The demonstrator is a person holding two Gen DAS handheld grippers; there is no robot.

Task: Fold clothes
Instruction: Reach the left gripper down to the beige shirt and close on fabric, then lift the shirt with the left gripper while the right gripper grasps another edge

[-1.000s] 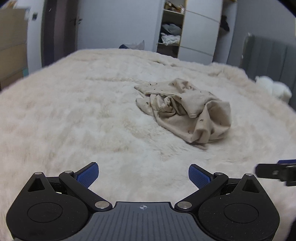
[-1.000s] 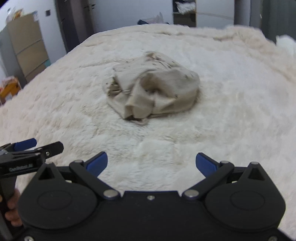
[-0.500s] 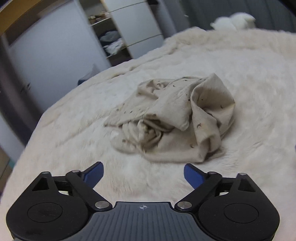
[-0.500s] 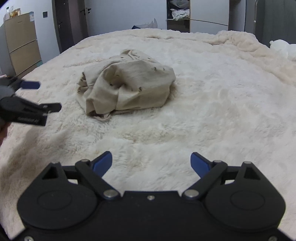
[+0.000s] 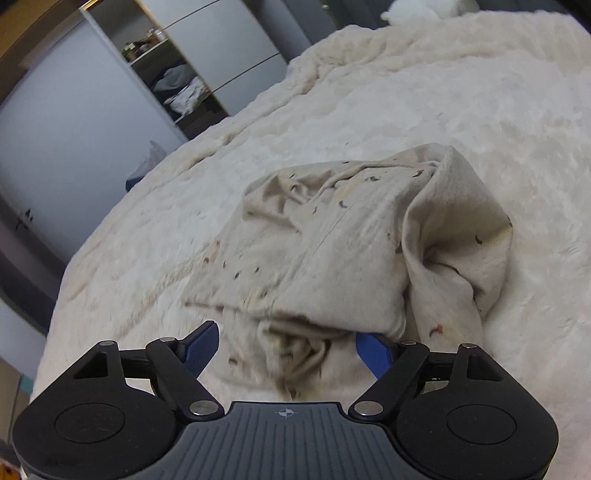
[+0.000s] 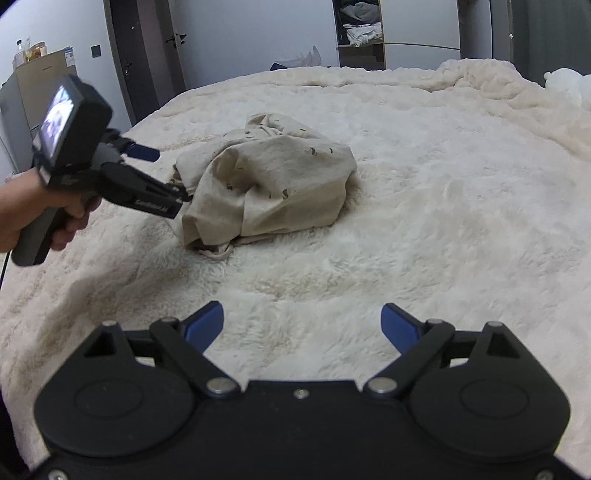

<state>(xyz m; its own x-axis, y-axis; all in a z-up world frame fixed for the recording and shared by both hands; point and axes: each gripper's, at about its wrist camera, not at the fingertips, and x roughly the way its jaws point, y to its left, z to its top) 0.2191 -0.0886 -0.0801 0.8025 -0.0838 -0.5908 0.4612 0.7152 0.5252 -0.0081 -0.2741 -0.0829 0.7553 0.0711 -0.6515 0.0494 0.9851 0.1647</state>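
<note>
Right now the left hand-held gripper [image 5: 284,347] sits low centre in its own view, jaws closing, with a bunched lower fold of the beige garment [image 5: 354,251] between the blue pads; the pads do not look pressed on the cloth yet, though the fold hides part of the right one. From the right wrist view the same left hand-held gripper [image 6: 173,188] comes in from the left edge, held by a hand [image 6: 40,210], its tip at the left side of the garment [image 6: 269,184]. The right hand-held gripper [image 6: 302,325] is low centre in its own frame, jaws wide, nothing between them, over bare blanket and well apart from the cloth. The garment is a crumpled heap with small dark specks, lying mid-frame on the fluffy cream blanket of the bed [image 6: 461,221]. A wardrobe [image 6: 360,33] with open shelves stands at top centre, a door [image 6: 147,55] at upper left. Step in hand looks like the first grasp, before any fold is made. Next move likely calls for the left pads to pinch an edge, and the right one to reach another edge so the heap can be spread flat.
</note>
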